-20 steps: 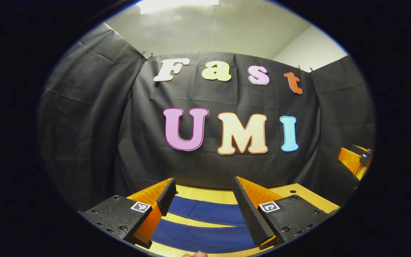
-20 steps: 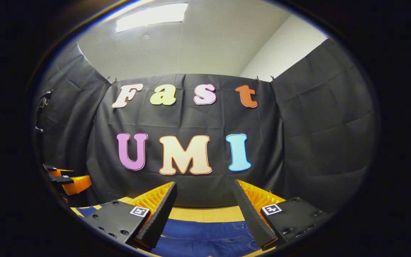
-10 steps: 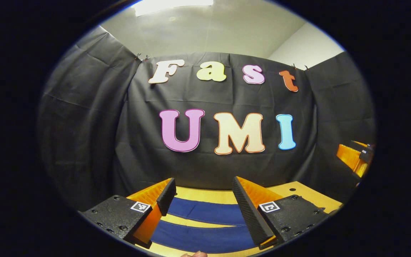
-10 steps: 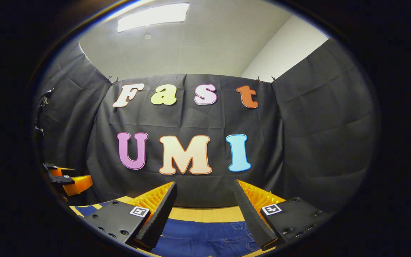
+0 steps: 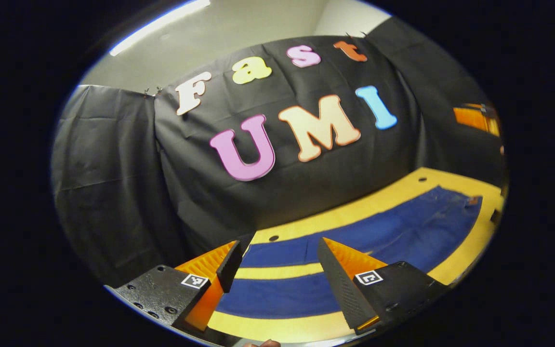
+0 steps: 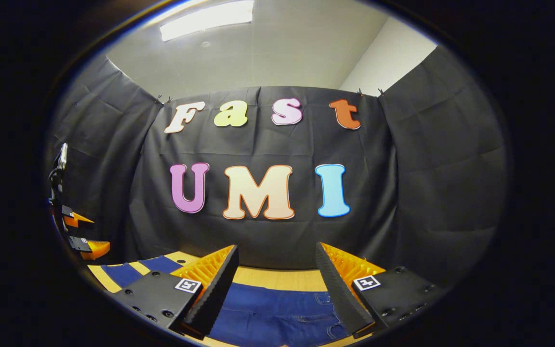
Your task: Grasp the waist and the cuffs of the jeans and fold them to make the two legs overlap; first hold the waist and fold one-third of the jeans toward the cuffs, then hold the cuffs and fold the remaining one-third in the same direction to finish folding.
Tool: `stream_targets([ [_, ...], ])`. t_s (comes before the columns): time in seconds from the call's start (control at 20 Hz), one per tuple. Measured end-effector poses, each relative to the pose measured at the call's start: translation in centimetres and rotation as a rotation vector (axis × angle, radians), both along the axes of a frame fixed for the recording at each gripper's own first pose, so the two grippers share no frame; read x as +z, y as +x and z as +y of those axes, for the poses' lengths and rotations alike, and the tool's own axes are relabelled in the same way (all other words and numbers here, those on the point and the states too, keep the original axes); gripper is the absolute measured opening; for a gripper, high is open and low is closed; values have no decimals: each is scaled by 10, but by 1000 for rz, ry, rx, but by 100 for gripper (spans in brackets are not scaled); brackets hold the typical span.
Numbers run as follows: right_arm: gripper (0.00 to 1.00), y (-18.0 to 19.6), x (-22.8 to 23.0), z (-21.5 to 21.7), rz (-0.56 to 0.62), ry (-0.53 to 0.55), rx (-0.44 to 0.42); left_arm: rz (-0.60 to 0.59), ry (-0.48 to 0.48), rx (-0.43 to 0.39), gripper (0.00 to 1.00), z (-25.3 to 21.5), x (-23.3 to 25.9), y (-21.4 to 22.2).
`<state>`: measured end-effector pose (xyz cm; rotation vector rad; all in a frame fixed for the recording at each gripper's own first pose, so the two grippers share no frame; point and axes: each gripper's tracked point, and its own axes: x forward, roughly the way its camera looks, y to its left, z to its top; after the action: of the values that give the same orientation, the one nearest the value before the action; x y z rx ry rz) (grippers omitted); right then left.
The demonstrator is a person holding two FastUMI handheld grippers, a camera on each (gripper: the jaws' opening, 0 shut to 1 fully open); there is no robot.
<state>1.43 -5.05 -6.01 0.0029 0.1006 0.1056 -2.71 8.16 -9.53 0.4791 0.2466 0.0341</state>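
Two grippers: both hover over the spread jeans, neither touching the denim.
Jeans (image 5: 354, 236): flat on the tabletop (image 5: 403, 185), legs parted with a strip of wood between them, running along its far edge.
Left gripper (image 5: 277, 262): tilted, above the leg ends, fingers spread and gripping nothing.
Right gripper (image 6: 275, 270): above the waist and pockets, fingers spread wide with only air between them.
Booth wall (image 6: 427, 183): black cloth behind the tabletop.

Wooden table (image 5: 403, 185), black cloth wall (image 6: 427, 193), ceiling light (image 6: 205, 19)
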Motion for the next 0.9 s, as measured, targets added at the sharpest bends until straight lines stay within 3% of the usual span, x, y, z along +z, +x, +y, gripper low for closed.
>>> stream_targets([
  [0.05,99,3,-4,-2,7,5,3,44,34,10,95,15,-16,-3],
  [0.3,99,24,-28,-19,28,-45,-52,249,242,18,95,90,-91,1],
  [0.55,99,48,-50,-24,67,-98,-123,453,375,-38,95,136,-160,-7],
  [0.9,99,71,-79,-22,116,-164,-138,684,534,-107,96,187,-222,-26],
])
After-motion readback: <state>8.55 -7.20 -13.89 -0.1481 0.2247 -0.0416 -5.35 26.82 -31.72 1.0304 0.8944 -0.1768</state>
